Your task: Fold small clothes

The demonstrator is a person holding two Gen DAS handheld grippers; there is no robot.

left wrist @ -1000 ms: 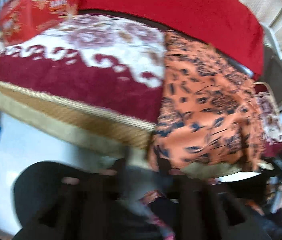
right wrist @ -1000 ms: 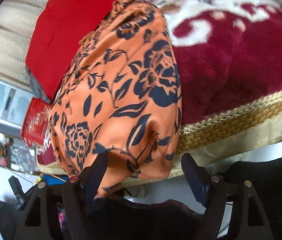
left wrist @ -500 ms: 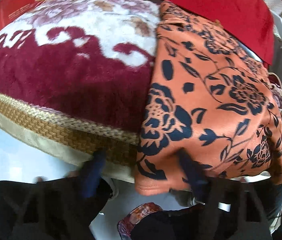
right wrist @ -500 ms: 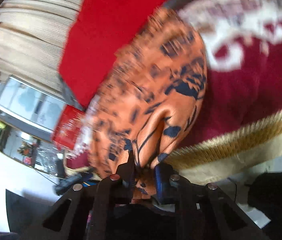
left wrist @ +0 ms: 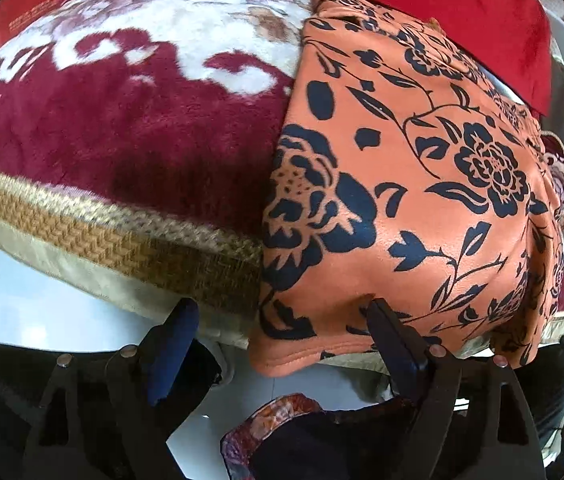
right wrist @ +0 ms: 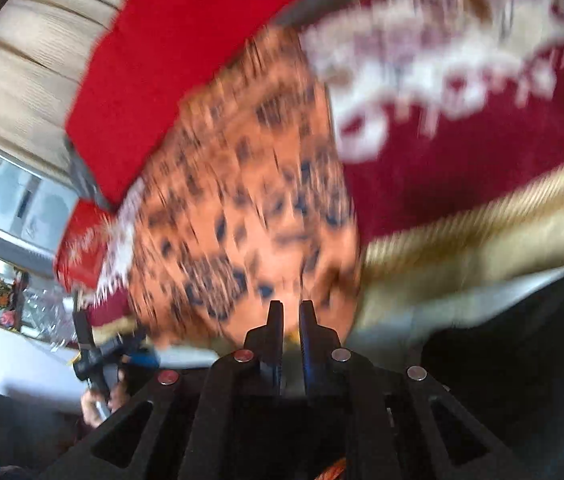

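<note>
The orange flowered garment (left wrist: pixel 402 184) lies draped over the front edge of a dark red blanket (left wrist: pixel 102 136), and it fills the centre and right of the left wrist view, its long axis running from the hem at the bottom of the frame up toward the red cushion (left wrist: pixel 462 4) at the top. The left gripper (left wrist: pixel 282 316) sits at the bottom centre with its jaws spread wide, having just opened further; the near left corner of the hem hangs in the gap, the right finger against the cloth and the left finger clear of it over the blanket's woven gold border (left wrist: pixel 130 240), so nothing is pinched there yet. In the blurred right wrist view, the garment (right wrist: pixel 250 208) fills the middle of the frame, and the right gripper (right wrist: pixel 291 312) at bottom centre has its jaws pressed nearly together after closing. Cloth seems caught in the narrow gap, though blur keeps me from being sure. The coming move, I judge, turns on that left corner: it lies straight ahead of the left gripper, which is the nearer tool and needs only to close before both hands can carry the hem up along the garment's length.
</note>
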